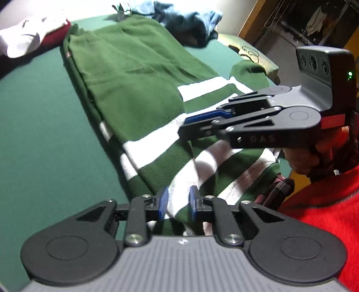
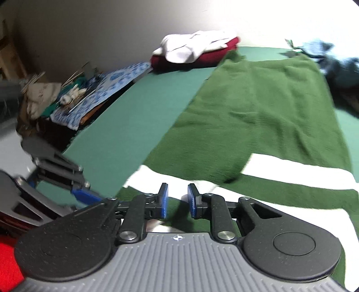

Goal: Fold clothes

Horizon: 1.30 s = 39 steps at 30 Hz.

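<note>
I see the green sweater with white stripes lying flat on the green table, its plain green body running toward twelve o'clock and its striped end bunched up nearest me. My left gripper hangs right over that bunched striped cloth; its blue pads stand a little apart, cloth showing in the gap, and I cannot tell whether they pinch it. My right gripper sits at about three o'clock from the left one, above a white stripe, jaws slightly parted and holding nothing. At eleven o'clock a white garment rests on a dark red one. At one o'clock lies a blue heap of clothes.
</note>
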Tool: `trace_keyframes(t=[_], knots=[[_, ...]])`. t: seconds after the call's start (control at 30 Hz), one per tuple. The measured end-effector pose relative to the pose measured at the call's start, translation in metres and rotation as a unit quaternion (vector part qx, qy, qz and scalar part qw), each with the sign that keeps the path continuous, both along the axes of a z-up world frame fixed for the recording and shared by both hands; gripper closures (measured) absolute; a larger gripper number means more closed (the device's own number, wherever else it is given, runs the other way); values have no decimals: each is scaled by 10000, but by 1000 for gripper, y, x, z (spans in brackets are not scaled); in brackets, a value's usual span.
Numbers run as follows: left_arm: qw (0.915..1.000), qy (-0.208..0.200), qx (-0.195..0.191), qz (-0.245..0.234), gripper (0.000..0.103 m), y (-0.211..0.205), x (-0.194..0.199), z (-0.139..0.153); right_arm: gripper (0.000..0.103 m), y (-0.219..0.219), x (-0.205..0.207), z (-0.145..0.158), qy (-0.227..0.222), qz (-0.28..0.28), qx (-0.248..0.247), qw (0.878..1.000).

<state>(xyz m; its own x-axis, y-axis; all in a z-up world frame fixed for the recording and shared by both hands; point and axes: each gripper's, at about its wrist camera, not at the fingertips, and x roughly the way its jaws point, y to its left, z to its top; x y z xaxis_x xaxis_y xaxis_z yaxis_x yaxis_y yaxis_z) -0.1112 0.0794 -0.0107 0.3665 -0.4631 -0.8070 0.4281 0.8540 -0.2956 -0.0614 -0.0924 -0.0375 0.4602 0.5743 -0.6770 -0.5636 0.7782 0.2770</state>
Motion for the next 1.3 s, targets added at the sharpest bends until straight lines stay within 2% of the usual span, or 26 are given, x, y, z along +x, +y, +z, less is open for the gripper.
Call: trace_keyframes(t=[0.03,0.17,0.27,0.3,0.33,0.4,0.5,0.6,0.67,0.77,0.87,0.93,1.07,1.3], knots=[[10000,49,14,28,83,1,1,0,83,-3,0,-1,19,-58,19,10000],[9996,136,229,34,78,-2,5,2,84,-7,1,-8,30,-107,55,9999],[9982,-129,591,45,75,-11,3,14,83,-12,1,-10,-38,47,-6,10000],[9971,-285,700,122,71,-15,4,19,83,-15,2,-9,-39,105,-29,9999],[9956,-437,794,216,61,-19,7,24,82,-20,2,-9,-40,108,-46,9999],[9932,-671,827,460,50,-32,13,32,81,-41,6,-5,-56,-142,-25,9999],[9937,-703,723,492,50,-66,25,32,80,-89,16,4,37,-831,163,9964],[9929,-719,911,257,48,-108,30,25,79,-152,24,10,98,-1639,210,9862],[9926,-679,994,138,43,-136,34,18,78,-193,25,10,57,-2144,40,9767],[9950,-495,861,48,37,-172,42,7,71,-259,25,2,224,-3039,-4,9525],[9956,-430,826,-101,34,-209,48,-1,68,-310,26,-8,553,-3695,311,9271],[9962,-376,770,-181,31,-230,51,-4,70,-328,29,-14,678,-3839,509,9195],[9959,-292,821,-254,27,-259,58,-9,71,-337,41,-18,775,-3847,913,9152],[9955,-79,923,-215,20,-275,56,-14,70,-353,72,-27,829,-3858,1597,9049]])
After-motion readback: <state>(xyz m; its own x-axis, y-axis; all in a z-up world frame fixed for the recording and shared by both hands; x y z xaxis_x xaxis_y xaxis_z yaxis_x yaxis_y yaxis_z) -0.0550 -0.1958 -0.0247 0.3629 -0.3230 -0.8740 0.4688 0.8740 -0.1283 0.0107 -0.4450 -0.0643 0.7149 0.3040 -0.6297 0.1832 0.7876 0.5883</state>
